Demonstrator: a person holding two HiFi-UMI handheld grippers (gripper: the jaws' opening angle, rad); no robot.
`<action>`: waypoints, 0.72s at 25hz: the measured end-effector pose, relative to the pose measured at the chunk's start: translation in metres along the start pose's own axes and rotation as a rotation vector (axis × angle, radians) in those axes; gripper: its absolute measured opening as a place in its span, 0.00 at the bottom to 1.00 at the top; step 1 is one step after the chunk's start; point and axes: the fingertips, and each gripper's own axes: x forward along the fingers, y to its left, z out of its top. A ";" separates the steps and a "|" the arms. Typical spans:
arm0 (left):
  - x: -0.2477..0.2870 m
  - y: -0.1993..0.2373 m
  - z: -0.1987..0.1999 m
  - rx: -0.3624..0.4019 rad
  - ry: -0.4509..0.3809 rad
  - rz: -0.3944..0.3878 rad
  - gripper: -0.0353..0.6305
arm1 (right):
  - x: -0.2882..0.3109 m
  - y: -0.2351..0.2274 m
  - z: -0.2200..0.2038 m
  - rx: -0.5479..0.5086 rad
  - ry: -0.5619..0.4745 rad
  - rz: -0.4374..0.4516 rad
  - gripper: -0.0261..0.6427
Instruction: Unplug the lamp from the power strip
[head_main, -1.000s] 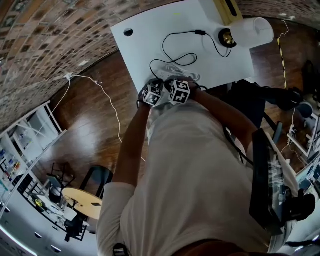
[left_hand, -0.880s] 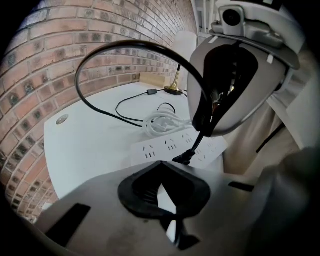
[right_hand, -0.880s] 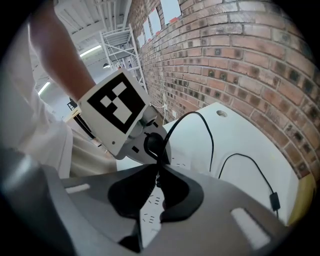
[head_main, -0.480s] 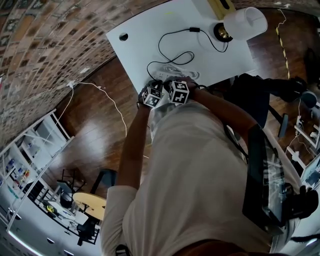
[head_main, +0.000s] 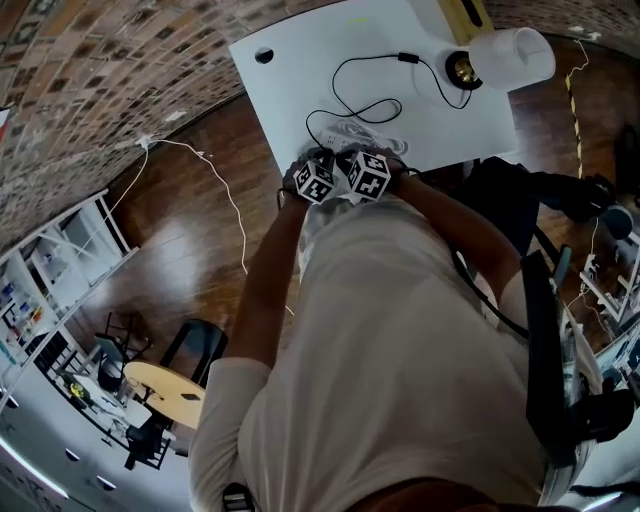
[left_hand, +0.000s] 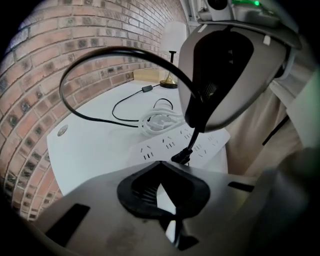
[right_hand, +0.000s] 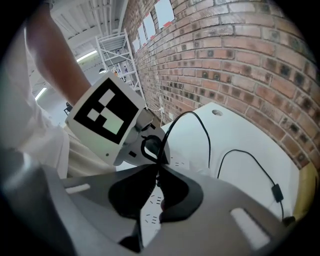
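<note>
The white power strip lies near the front edge of the white table. The lamp stands at the far right corner. Its black cord loops across the table, past an inline switch. My right gripper is shut on this cord just above the black plug, which sits at a socket in the strip. My left gripper hovers right beside it over the strip, jaws together with nothing between them. In the head view, both marker cubes hide the strip's near end.
A coiled white cable lies on the table just behind the strip. A wooden box stands next to the lamp, and a brick wall runs along the table's far side. A round cable hole marks the table's left corner.
Both grippers stay side by side over the strip at the table's front edge. Only the head camera has swayed a little.
</note>
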 end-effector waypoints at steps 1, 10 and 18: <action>0.000 0.001 0.000 0.001 -0.002 0.002 0.04 | -0.001 -0.001 -0.001 0.010 -0.006 -0.001 0.07; -0.003 0.004 0.000 0.019 0.001 0.034 0.04 | 0.000 -0.004 -0.001 0.073 -0.034 -0.003 0.07; -0.002 0.000 0.000 0.035 0.036 0.039 0.04 | -0.002 -0.004 -0.001 0.063 -0.024 -0.013 0.07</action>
